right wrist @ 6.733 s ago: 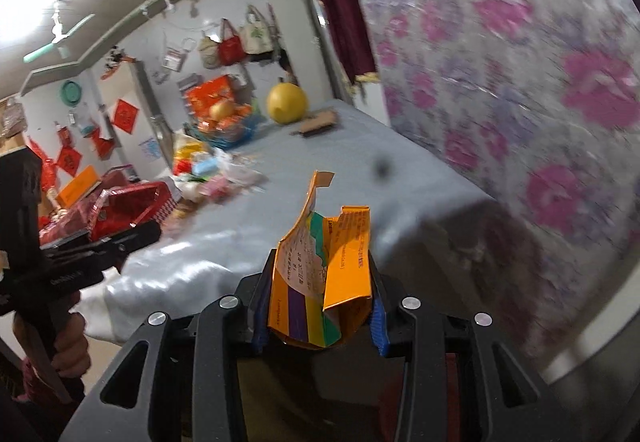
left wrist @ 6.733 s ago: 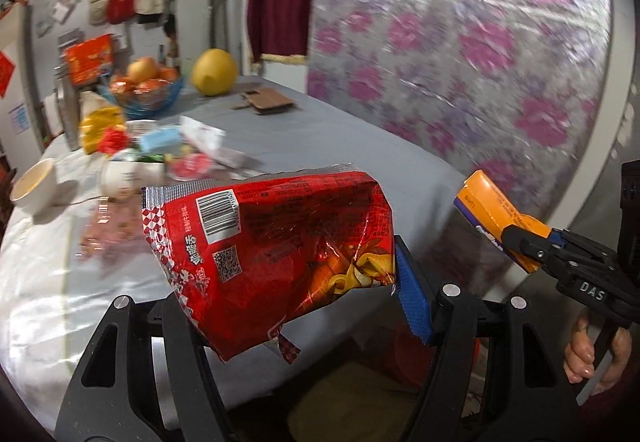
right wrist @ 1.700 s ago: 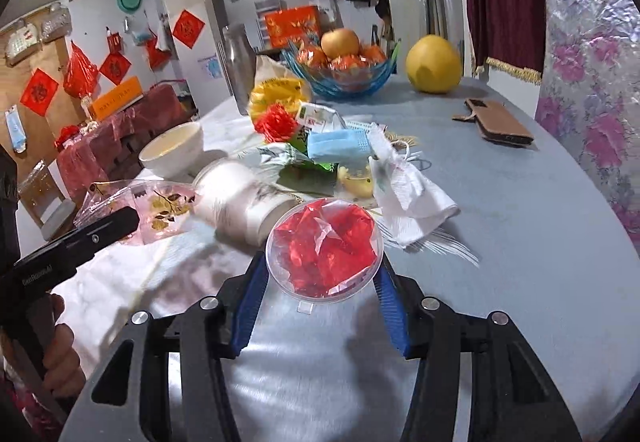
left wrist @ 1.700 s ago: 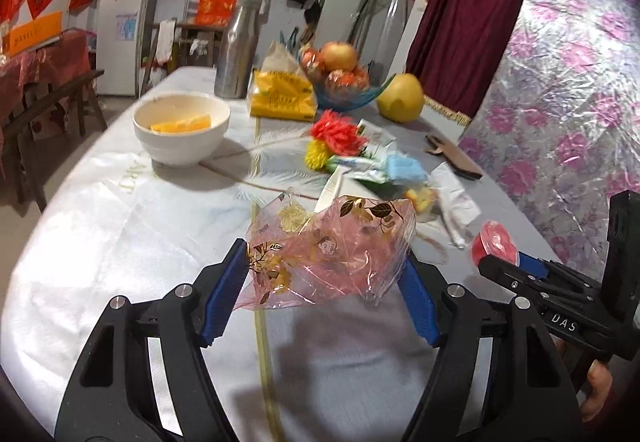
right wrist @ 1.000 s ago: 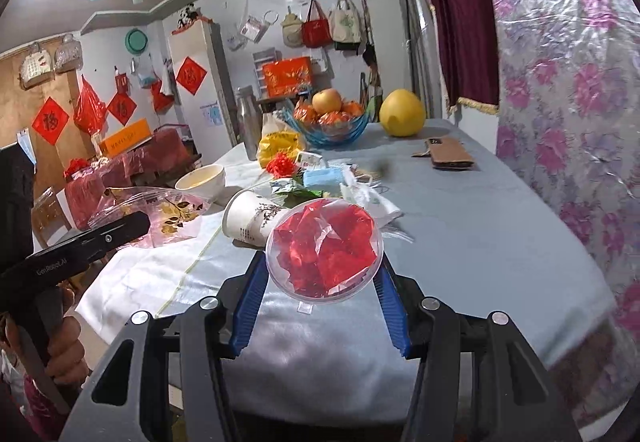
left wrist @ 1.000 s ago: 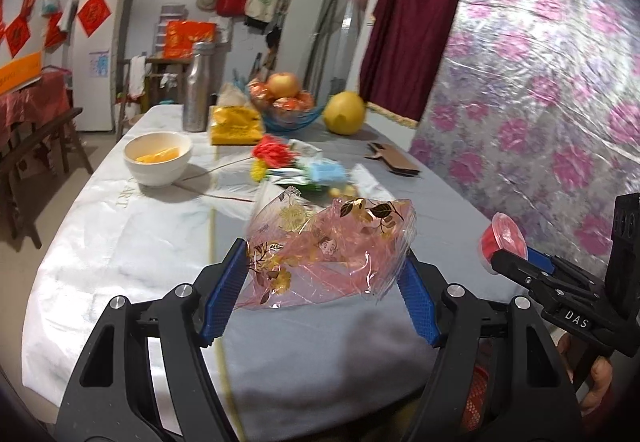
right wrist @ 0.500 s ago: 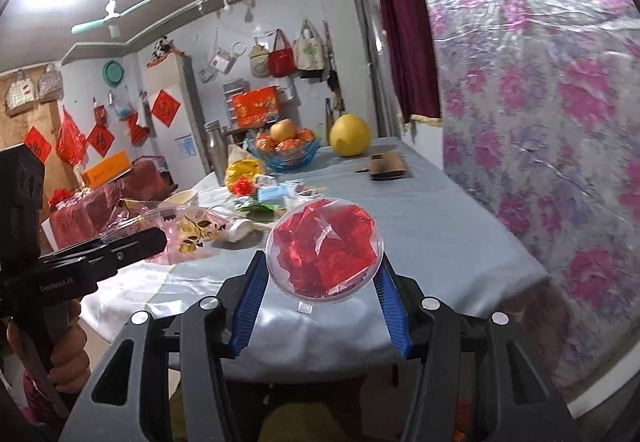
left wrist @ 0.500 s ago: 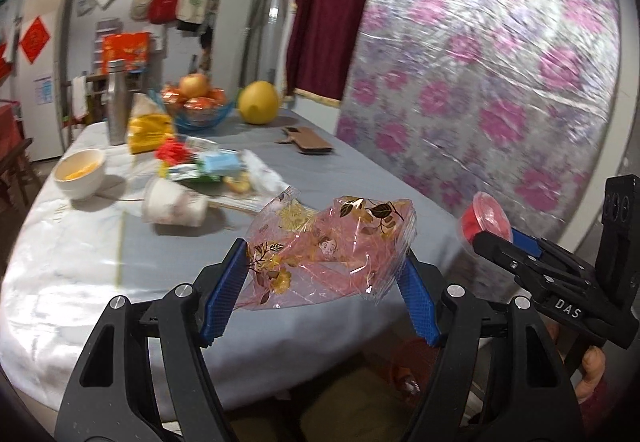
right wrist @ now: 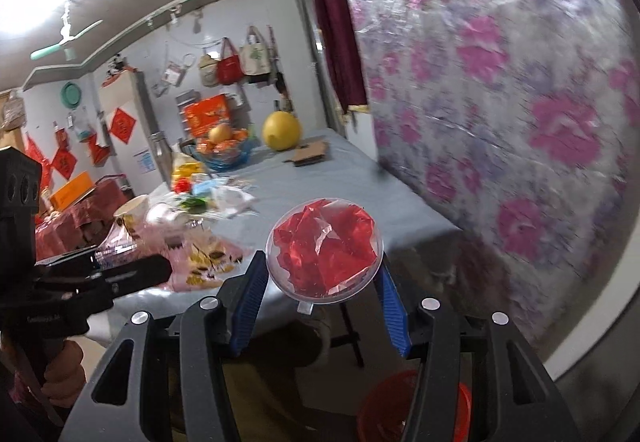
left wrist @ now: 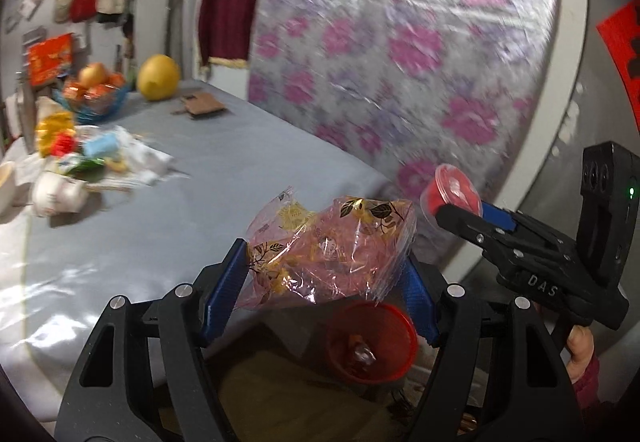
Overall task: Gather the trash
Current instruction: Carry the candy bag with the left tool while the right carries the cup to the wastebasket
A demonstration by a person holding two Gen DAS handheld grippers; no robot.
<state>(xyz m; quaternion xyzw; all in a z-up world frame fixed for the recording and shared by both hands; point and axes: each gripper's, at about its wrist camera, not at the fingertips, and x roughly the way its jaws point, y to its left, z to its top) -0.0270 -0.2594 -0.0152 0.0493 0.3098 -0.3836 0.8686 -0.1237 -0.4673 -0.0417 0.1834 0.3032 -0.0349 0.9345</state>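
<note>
My left gripper is shut on a crumpled pink plastic bag with gold leaf print, held past the table's end above a red trash bin on the floor. My right gripper is shut on a clear round plastic lid with red wrapper inside; it also shows in the left wrist view, to the right of the bag. The bin shows at the bottom of the right wrist view. The left gripper with the bag shows at the left of the right wrist view.
A grey-clothed table carries a tipped paper cup, wrappers and tissue, a fruit bowl, a yellow pomelo and a brown wallet. A floral plastic-covered wall stands to the right.
Both grippers have swung right, away from the table's clutter and past its end. The red bin has come into view below them. Both still hold their items.
</note>
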